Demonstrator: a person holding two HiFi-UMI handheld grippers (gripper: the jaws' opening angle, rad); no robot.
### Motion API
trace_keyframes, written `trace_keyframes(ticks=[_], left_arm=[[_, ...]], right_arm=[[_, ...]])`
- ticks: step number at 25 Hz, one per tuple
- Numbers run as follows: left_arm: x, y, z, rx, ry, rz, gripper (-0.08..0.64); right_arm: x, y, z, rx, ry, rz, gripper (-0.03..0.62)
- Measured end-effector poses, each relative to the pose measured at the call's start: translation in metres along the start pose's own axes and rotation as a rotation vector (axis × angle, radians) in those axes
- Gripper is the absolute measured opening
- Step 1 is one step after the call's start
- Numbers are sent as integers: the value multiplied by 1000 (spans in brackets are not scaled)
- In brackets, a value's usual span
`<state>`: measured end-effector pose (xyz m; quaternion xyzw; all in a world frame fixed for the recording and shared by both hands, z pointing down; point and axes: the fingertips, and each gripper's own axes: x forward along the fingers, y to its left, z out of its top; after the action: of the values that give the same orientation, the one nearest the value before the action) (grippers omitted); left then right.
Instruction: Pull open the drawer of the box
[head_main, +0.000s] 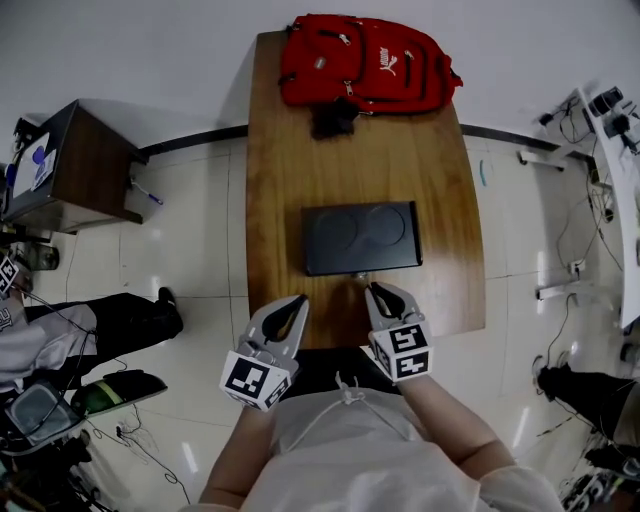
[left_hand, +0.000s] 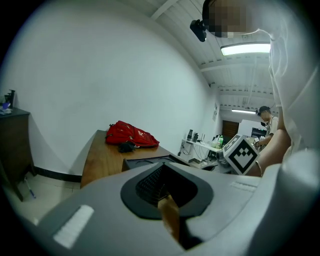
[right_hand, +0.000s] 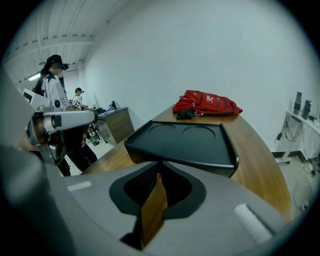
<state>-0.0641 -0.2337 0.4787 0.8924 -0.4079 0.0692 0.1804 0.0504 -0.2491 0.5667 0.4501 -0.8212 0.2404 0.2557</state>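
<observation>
A flat black box (head_main: 360, 238) with two round recesses in its lid lies mid-table on the wooden table (head_main: 440, 170). A small knob (head_main: 360, 275) sticks out of its near face. My right gripper (head_main: 377, 291) hovers just in front of that face, a little right of the knob, jaws slightly apart with nothing between them; in the right gripper view (right_hand: 159, 172) the box (right_hand: 185, 142) fills the space right ahead. My left gripper (head_main: 298, 303) hangs at the table's near edge, left of the box, its jaws together and empty. From the left gripper view (left_hand: 161, 187) the box (left_hand: 150, 161) lies ahead to the right.
A red backpack (head_main: 365, 60) lies at the table's far end. A dark wooden cabinet (head_main: 85, 160) stands on the floor to the left, with a seated person (head_main: 60, 340) near it. A white desk with gear (head_main: 615, 140) and cables is at the right.
</observation>
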Motion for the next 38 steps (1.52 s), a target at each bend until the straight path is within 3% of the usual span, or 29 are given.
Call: trace_keyframes(ticks=[7,17,29,38], left_arm=[[-1,10,-24,-29,30,6,-5],[4,14,-35,-40,55,-16,-5],[8,13,-37,-52,73,-46,-5],[-5,3,-47,-46,78,-53,-5]], right_arm=[[34,-8,-27,41,89,-18,90],[50,-13,-32,107,92,-41,80],[49,-13,-35,92,88,-43,71],[27,2,-61,120,115,-24,72]])
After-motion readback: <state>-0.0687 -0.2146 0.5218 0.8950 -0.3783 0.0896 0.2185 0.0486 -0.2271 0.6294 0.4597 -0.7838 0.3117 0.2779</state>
